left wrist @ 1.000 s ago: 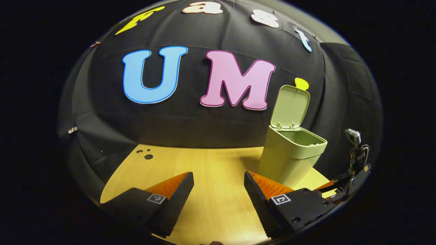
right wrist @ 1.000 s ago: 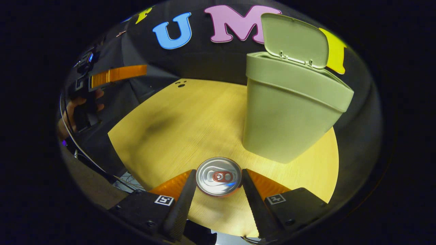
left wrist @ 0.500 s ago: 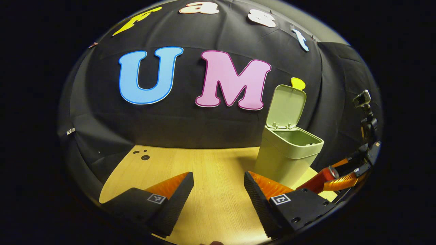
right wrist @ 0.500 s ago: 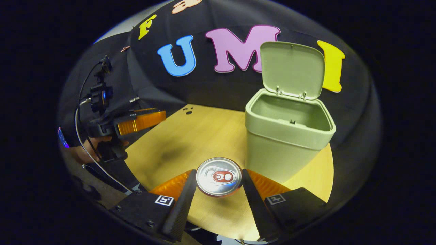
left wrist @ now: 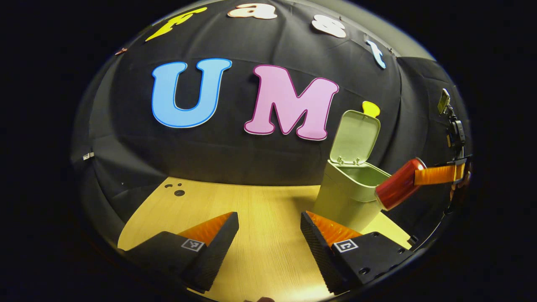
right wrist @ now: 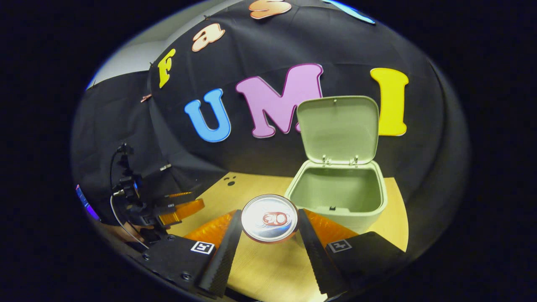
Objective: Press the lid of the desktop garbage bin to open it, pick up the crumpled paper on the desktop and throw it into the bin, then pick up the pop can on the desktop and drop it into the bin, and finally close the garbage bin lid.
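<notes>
One wooden tabletop (left wrist: pixel 260 218) before black cloth bears the open-lidded bin (right wrist: pixel 340 197); right gripper (right wrist: pixel 269 235) clamps the pop can (right wrist: pixel 269 218), left gripper (left wrist: pixel 268 235) spread, unladen.

Hand-held gripper (left wrist: pixel 268 235), black mounts, square markers, screws

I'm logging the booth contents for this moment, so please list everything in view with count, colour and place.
Garbage bin: one, pale green, on the table's far right, lid raised upright.
Pop can: one, red body with silver top, held in the air near the bin's rim.
Table: one, light wood, under the bin.
Right gripper: one, fingers pressed on the can's sides.
Left gripper: one, fingers apart over the table, holding nothing.
</notes>
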### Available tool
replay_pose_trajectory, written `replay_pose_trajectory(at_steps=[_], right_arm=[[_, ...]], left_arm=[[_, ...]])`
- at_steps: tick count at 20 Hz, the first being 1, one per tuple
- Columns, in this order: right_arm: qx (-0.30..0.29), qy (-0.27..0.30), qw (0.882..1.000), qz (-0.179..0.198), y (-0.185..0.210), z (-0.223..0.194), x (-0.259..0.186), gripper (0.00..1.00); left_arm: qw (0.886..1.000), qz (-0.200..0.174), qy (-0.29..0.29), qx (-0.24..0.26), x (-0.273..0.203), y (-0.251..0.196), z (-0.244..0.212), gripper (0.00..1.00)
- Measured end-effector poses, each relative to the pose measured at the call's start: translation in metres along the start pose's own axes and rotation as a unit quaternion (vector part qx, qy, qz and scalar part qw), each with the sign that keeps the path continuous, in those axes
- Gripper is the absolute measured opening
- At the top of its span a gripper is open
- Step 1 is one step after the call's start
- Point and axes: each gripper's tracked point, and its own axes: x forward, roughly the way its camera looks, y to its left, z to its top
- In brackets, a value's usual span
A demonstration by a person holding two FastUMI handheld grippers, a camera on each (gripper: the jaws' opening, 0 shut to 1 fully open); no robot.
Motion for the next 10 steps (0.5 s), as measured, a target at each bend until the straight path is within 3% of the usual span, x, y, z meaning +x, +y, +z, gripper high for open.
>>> replay_pose_trajectory(at_steps=[5, 10], right_arm=[[-0.028, -0.022, 0.998, -0.057, -0.047, 0.03, 0.02, 0.82], [-0.019, -0.01, 0.995, -0.097, -0.086, 0.03, 0.044, 0.82]], left_arm=[[1.0, 0.0, -0.009, 0.002, -0.001, 0.002, 0.002, 0.96], [1.0, 0.001, -0.006, 0.004, -0.001, 0.001, 0.001, 0.96]])
